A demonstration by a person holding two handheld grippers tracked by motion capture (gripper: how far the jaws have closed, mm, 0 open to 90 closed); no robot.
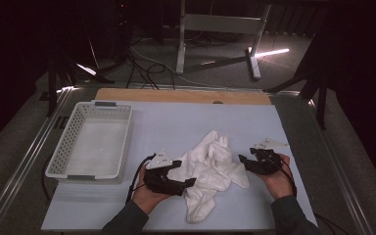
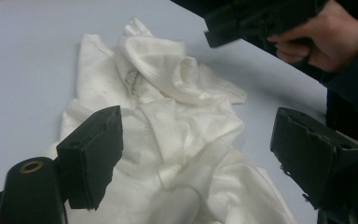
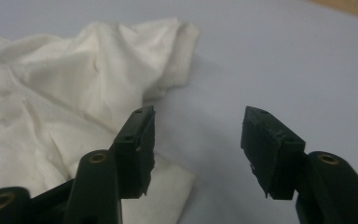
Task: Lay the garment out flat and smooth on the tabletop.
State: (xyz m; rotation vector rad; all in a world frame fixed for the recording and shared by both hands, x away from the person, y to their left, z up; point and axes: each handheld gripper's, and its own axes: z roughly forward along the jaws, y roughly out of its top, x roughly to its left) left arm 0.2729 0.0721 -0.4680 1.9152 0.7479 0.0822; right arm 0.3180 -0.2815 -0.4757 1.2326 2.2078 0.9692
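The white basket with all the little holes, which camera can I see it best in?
The high view shows it best: the whole white basket sits on the left of the table, looking empty. The left gripper view and right gripper view look at the crumpled white cloth instead.

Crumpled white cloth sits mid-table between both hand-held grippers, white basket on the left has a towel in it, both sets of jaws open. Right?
Not quite: the white basket at the left is empty, as the high view shows. The rest holds: the crumpled white cloth lies mid-table between the left hand-held gripper and the right hand-held gripper, and both gripper views show their jaws open with nothing clamped.
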